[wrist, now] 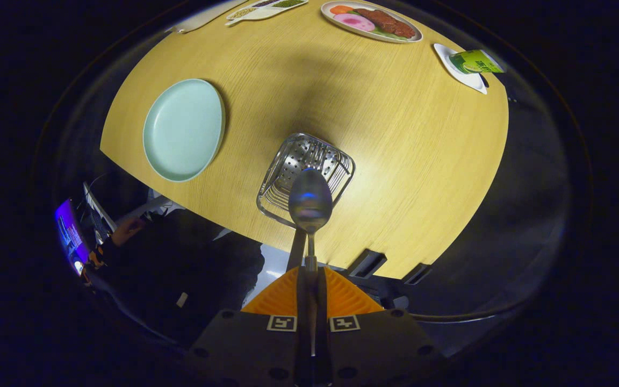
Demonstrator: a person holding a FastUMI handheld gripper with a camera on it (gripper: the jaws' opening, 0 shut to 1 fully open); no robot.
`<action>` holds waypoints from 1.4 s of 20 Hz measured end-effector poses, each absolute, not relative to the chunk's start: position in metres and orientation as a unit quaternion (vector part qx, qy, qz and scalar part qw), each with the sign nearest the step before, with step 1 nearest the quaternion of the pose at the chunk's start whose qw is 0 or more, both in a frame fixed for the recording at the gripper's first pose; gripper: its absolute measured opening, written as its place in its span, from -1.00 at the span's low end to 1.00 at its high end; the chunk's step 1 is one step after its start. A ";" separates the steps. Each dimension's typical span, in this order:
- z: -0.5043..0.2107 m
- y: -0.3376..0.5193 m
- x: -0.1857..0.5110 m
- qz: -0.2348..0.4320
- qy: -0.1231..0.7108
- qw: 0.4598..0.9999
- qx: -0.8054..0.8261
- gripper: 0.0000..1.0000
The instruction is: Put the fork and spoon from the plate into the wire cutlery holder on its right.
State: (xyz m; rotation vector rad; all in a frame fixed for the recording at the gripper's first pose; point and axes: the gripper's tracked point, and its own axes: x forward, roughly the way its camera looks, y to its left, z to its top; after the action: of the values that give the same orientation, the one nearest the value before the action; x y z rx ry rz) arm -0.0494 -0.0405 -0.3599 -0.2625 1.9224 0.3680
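Wooden table (395, 161): claw (310, 290) gripping spoon (310, 200) above holder (306, 177).

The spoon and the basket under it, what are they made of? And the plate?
Spoon, gripped between the shut fingers of the gripper: likely polished steel, it mirrors light. Basket: shiny metal wire with a holed sheet. Plate: matte pale green, maybe plastic or ceramic; hard to tell.

Dim, fisheye-warped edges; soft shadow and glare on table (406, 161).
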 end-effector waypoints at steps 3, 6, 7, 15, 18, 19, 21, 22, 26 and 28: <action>-0.365 -0.040 -0.045 0.152 0.821 0.535 -0.128 -0.84; -0.369 -0.034 -0.043 0.155 0.823 0.533 -0.124 -0.84; -0.369 -0.033 -0.042 0.155 0.823 0.532 -0.125 -0.80; -0.372 -0.031 -0.028 0.162 0.794 0.575 -0.112 -0.30; -0.366 -0.032 -0.023 0.164 0.762 0.620 -0.095 -0.18; -0.363 -0.033 -0.023 0.165 0.750 0.635 -0.087 0.00; -0.355 -0.034 -0.028 0.164 0.726 0.664 -0.068 0.48; -0.351 -0.034 -0.029 0.162 0.713 0.680 -0.058 0.61; -0.327 -0.033 -0.027 0.144 0.649 0.747 -0.014 0.83; -0.313 -0.029 -0.024 0.142 0.606 0.783 0.005 0.87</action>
State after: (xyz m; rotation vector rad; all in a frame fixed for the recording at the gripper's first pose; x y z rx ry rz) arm -0.0240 -0.0289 -0.3129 0.0097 1.3079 0.3057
